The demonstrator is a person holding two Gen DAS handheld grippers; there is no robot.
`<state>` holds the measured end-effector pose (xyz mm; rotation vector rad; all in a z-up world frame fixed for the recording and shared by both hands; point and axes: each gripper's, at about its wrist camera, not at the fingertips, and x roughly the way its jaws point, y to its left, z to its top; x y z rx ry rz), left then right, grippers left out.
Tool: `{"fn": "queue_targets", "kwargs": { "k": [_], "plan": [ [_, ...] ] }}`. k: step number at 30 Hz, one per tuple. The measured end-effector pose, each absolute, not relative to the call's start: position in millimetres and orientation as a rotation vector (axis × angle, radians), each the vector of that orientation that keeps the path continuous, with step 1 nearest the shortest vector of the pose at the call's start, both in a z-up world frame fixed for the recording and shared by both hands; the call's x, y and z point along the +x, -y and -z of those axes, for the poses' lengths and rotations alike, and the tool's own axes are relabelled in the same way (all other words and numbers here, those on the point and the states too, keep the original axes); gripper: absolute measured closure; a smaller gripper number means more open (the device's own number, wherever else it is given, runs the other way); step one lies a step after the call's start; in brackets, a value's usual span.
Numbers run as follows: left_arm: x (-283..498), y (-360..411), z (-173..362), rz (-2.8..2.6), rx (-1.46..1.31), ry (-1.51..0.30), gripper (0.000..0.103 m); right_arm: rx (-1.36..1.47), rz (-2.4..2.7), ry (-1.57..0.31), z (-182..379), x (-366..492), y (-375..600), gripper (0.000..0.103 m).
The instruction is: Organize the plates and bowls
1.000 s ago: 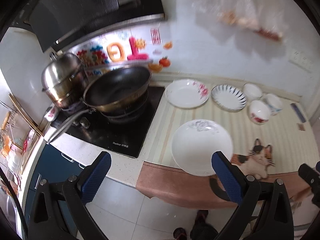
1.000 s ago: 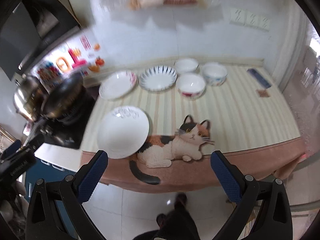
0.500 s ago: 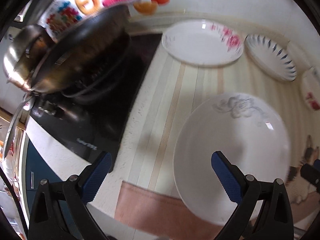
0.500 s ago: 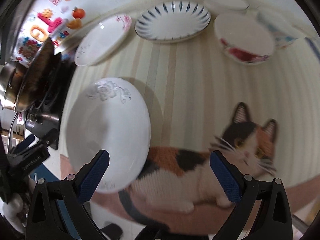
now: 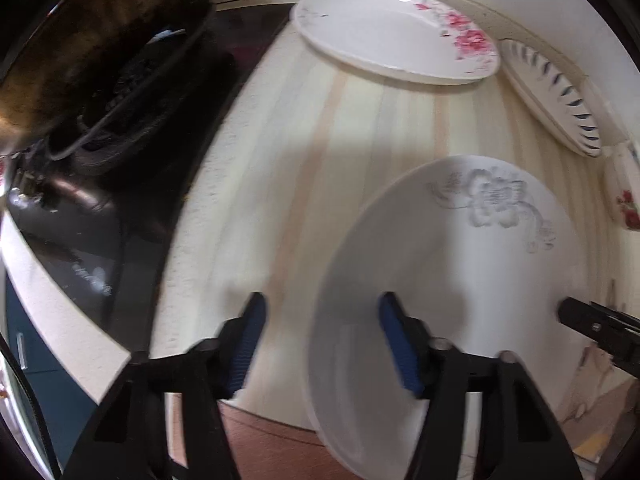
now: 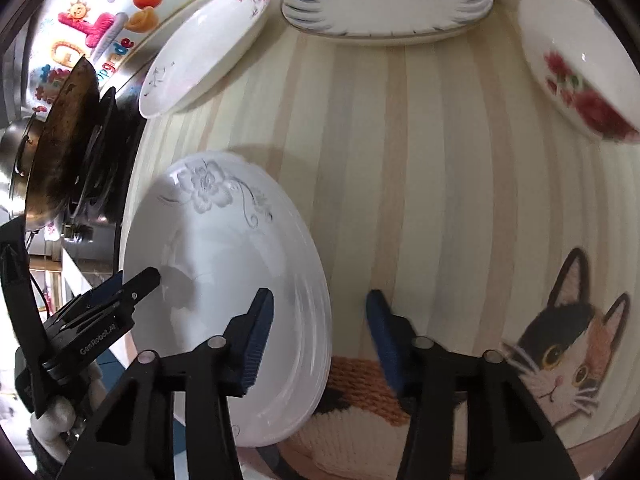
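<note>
Tongs (image 5: pixel 320 336) (image 6: pixel 320 330) both open, straddling grey-flower plate (image 6: pixel 224 280) rims | wok (image 5: pixel 92 52) beside, blurred

Setting: home kitchen. Evidence: black cooktop (image 5: pixel 132 184) carrying a dark wok (image 6: pixel 60 152) and a steel pot (image 6: pixel 16 152); counter (image 6: pixel 420 152) under a striped cat-print mat (image 6: pixel 560 352); floral plates (image 5: pixel 396 32) and bowl (image 6: pixel 576 80) laid out; colourful stickers (image 6: pixel 92 28) on the wall behind.
</note>
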<state>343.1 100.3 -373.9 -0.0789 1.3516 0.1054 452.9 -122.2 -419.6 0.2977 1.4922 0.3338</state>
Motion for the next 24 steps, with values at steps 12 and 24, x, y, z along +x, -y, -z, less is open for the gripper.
{"fn": "queue_targets", "kwargs": {
  "k": [12,24],
  "plan": [
    [343.6,-86.6,361.3,-0.112,-0.053,-1.339,0.068,0.287,-0.375,-1.492,421.5,444.4,119.9,0.08],
    [349.9,-28.4,316.6,0.059,-0.036,-1.269,0.08,0.332,-0.407,-1.483,403.8,423.2,146.4,0.092]
  ]
}}
